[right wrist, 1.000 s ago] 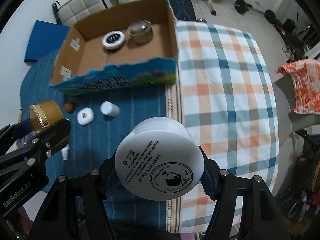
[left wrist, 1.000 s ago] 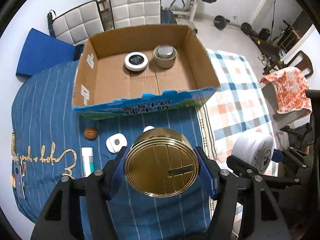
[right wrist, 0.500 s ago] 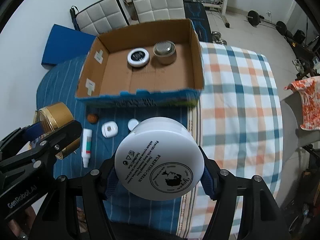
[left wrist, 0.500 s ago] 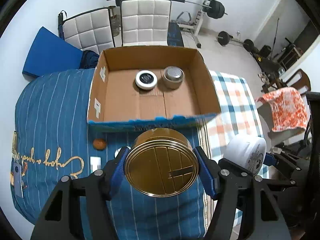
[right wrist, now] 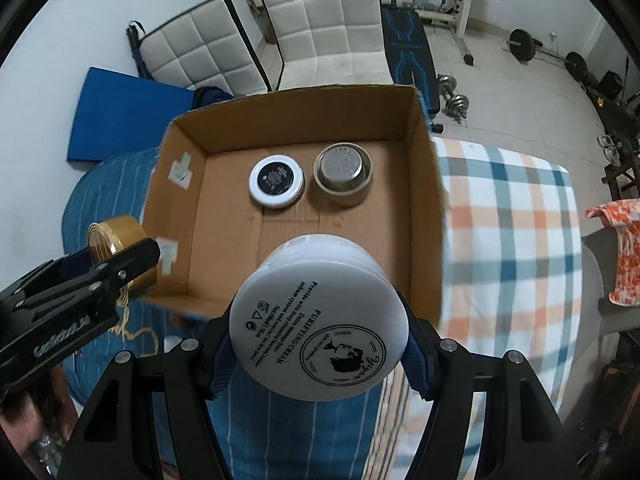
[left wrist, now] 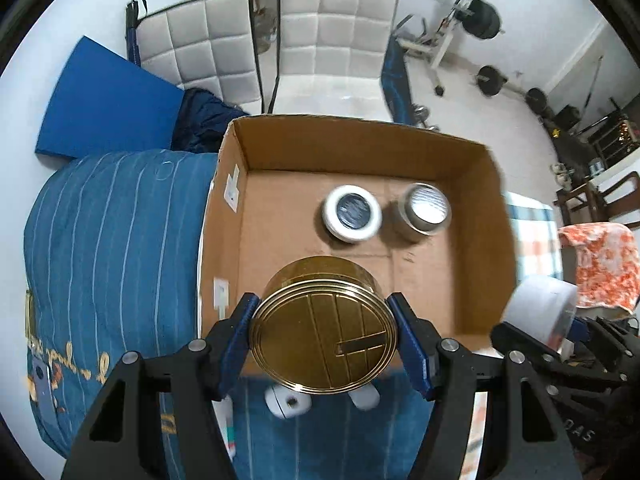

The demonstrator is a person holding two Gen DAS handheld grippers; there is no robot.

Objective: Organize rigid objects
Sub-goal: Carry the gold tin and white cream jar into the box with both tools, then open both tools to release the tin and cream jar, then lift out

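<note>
Tin (left wrist: 324, 344) clamped betw. L fingers (left wrist: 239, 332) | cream jar (right wrist: 320, 344) clamped betw. R fingers (right wrist: 416, 360) | box (right wrist: 424, 184) below

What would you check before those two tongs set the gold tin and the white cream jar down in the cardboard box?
1. Gold tin gripped squarely by the left tongs: ok, blue pads press both sides.
2. White cream jar gripped by the right tongs: ok.
3. Free floor in the cardboard box: ok, only a black-lidded white jar and a silver-lidded tin sit near the far wall.
4. Both loads past the near wall: cannot tell, their height above it is unclear.
5. The two tongs apart from each other: ok, a gap shows between them.
</note>
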